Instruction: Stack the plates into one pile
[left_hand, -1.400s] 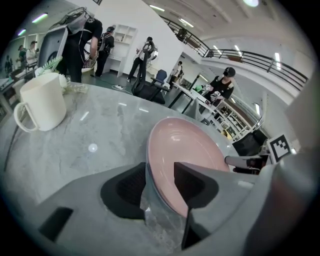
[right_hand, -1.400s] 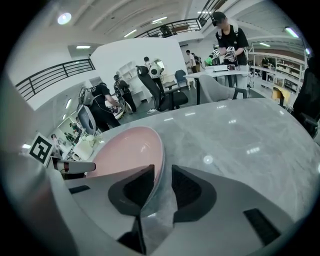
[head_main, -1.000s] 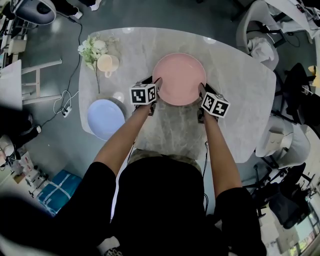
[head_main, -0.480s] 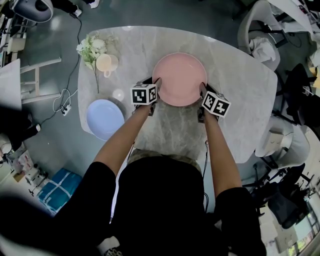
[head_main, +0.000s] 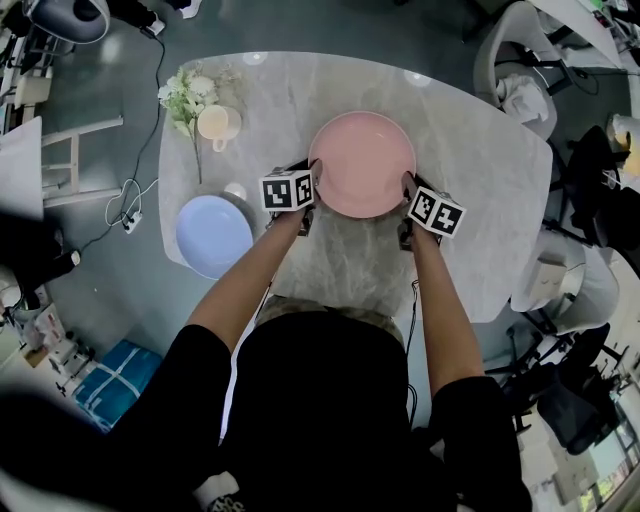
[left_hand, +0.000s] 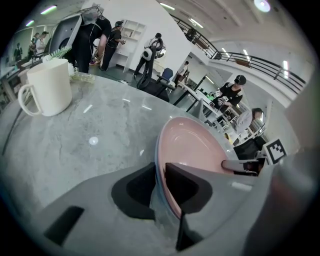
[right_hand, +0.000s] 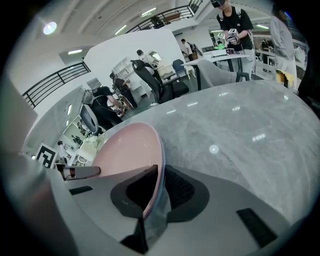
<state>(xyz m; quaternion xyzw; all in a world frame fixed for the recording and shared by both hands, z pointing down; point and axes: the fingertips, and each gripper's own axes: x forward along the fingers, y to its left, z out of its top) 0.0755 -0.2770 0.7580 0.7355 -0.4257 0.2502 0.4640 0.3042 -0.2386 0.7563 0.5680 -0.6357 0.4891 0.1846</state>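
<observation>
Pink plate (head_main: 362, 163) lies on the table (head_main: 480, 150) between your grippers, where it was a second ago. The jaws are what changed: both pairs have just been closing. Your left gripper (head_main: 314, 178) now pinches the plate's left rim and your right gripper (head_main: 406, 190) its right rim. The gripper views show the rim clamped between the pads. Only the head view shows the blue plate (head_main: 213, 235), left of your left gripper.

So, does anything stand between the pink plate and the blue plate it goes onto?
Nothing visible: bare tabletop lies between the pink plate and blue plate. The mug and flowers sit farther back, off that path.
</observation>
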